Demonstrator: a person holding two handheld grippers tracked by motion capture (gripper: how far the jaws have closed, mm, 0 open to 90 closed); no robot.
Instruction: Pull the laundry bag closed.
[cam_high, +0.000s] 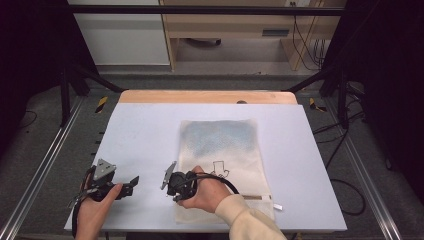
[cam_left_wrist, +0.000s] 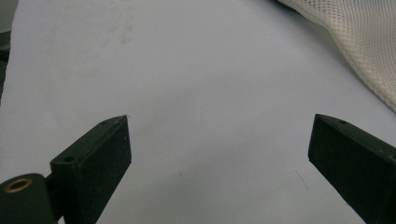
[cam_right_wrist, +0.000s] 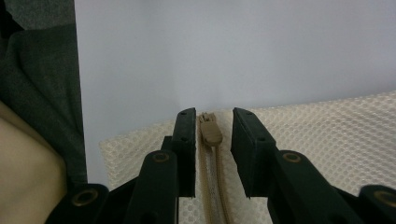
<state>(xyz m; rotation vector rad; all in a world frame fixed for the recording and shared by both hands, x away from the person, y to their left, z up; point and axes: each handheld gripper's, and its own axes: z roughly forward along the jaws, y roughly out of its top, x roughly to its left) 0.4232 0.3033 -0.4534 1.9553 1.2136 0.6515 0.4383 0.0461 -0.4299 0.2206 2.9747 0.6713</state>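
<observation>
Now I have my right gripper low over the near left corner of the mesh laundry bag on the white table, jaws narrowed around the tan zipper pull but not yet pinching it. My left gripper waits wide open, empty. Unzipping hasn't begun, I judge.

Mesh bag cream open-weave net cloth, rough; tan woven zip tape with matt plastic-looking zipper pull; table sheet white, smooth, matt; far edge strip light wood; gripper pads black, matt, slightly grainy
</observation>
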